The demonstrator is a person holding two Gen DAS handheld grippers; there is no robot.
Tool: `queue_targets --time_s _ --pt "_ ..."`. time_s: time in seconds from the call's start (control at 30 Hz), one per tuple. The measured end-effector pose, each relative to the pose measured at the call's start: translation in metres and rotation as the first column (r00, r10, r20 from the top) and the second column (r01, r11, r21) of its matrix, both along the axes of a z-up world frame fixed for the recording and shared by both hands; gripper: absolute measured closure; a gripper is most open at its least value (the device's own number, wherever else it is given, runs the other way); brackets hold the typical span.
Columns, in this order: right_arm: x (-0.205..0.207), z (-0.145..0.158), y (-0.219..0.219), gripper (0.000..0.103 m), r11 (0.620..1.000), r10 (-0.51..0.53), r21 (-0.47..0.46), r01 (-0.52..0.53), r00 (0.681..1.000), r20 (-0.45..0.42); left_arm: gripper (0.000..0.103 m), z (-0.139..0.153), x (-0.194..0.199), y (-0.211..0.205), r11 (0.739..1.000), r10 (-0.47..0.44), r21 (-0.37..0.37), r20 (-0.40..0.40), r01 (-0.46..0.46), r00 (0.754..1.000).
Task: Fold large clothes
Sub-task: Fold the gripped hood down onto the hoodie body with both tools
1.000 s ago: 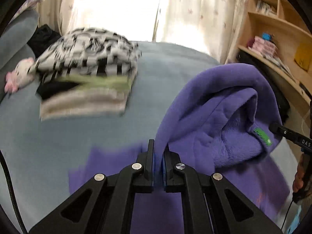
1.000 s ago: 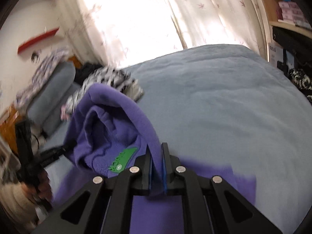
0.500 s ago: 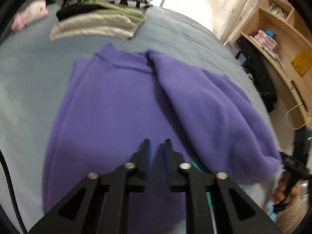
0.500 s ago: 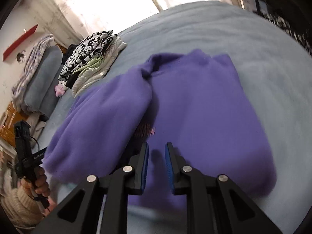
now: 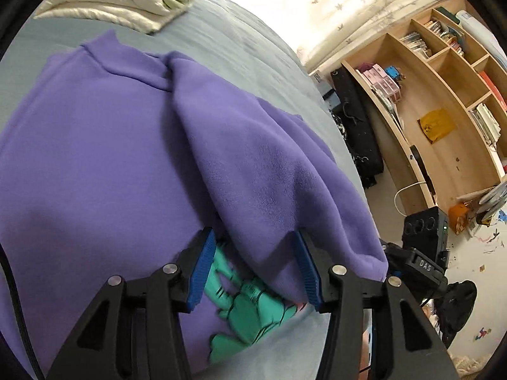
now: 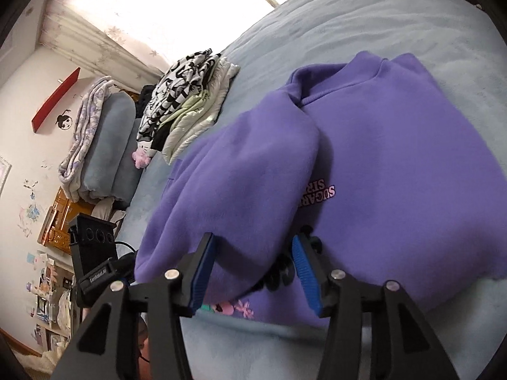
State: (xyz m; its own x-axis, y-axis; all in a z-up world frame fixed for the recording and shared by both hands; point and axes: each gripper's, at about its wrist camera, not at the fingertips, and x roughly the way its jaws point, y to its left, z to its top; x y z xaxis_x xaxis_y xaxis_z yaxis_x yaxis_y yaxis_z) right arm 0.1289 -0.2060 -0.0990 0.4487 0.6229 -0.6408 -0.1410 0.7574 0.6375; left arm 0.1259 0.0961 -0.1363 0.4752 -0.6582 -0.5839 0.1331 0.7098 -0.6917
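Purple fleece sweatshirt (image 5: pixel 95 158) lies mid-frame on grey-blue bed (image 6: pixel 364 15), sleeve side folded over. Left gripper (image 5: pixel 253 262), right gripper (image 6: pixel 252 269): jaws opening, cloth between, unpinched. Release step; next likely re-grip for another fold.

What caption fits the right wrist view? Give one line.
Right gripper opening over a purple sweatshirt on the bed, sleeve folded across.

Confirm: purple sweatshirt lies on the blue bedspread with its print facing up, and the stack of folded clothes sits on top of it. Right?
Not quite. The stack of folded clothes sits on the blue bedspread beyond the collar, apart from the purple sweatshirt, not on it. The right wrist view shows bedspread between them. The rest holds.
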Motion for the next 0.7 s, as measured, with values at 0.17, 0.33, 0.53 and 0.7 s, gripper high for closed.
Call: queue_targets --time_s 0.17,0.33,0.53,0.7 --pt "0.013 -0.010 0.005 0.053 1.000 -0.015 0.000 0.015 1.000 -0.021 0.046 -0.006 0.021 -0.008 0.999 -0.014 -0.037 0.009 0.014 1.000" --pt "0.023 -0.019 0.007 0.053 0.998 -0.017 0.055 0.019 0.999 -0.042 0.064 -0.002 0.033 -0.014 0.996 -0.012 -0.088 0.020 0.014 1.000" --pt "0.029 -0.016 0.014 0.098 0.995 0.009 0.095 -0.009 1.000 -0.003 0.091 0.011 0.038 -0.019 0.997 0.081 -0.005 0.013 -0.081 0.997" --pt "0.020 0.018 0.026 0.099 0.992 -0.041 -0.116 0.057 0.990 0.134 0.092 0.031 0.034 -0.007 0.956 0.219 0.209 -0.037 -0.207 0.975"
